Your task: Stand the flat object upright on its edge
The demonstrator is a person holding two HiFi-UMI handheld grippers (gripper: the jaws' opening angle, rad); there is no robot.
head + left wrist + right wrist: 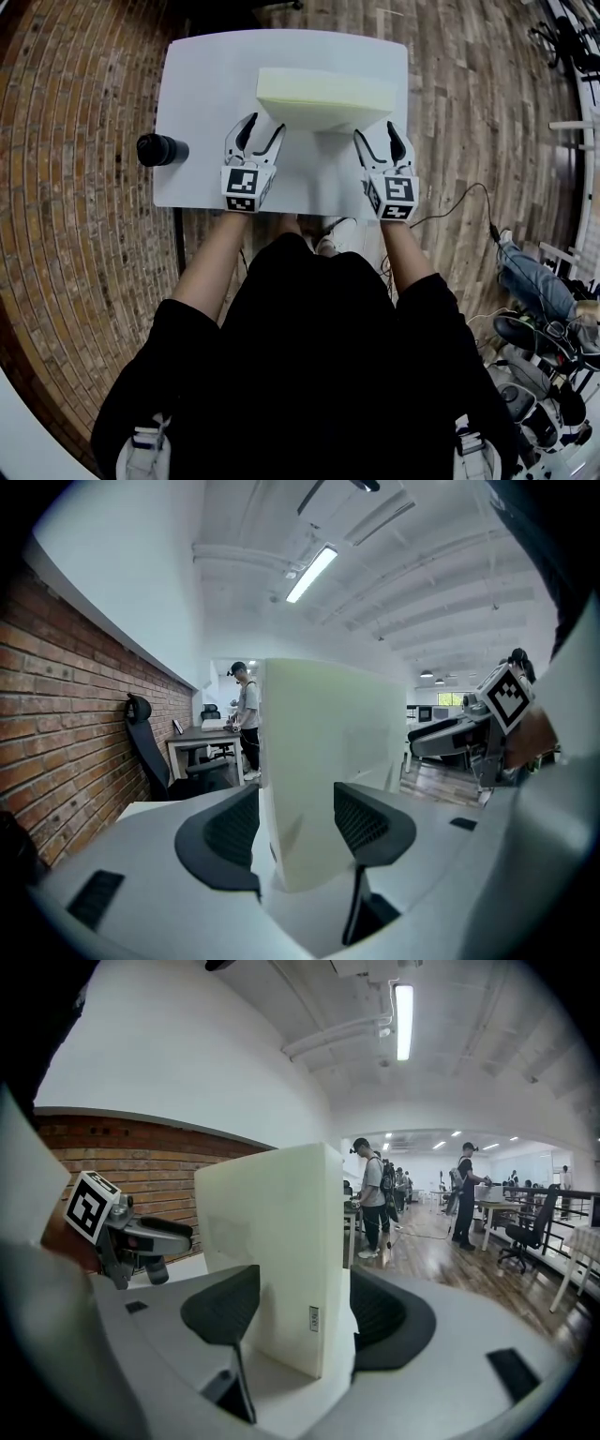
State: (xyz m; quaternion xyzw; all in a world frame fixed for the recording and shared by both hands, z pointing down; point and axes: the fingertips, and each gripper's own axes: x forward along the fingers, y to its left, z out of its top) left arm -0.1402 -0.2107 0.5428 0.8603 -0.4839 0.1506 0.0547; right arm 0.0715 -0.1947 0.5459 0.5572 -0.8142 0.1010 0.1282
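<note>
A thick pale yellow foam slab (323,94) stands upright on its long edge at the middle of the white table (202,84). My left gripper (262,127) straddles the slab's near left corner. In the left gripper view the slab (328,742) fills the gap and both dark pads lie against its faces. My right gripper (377,134) straddles the near right corner. In the right gripper view the slab (267,1241) sits between the pads, its end face with a small label turned toward the camera. Both grippers are shut on the slab.
A black cylinder (162,149) lies at the table's left edge. A cable (469,197) trails over the brick floor to the right. The gripper views show brick walls, an office chair (145,742), desks and standing people (370,1194) far behind.
</note>
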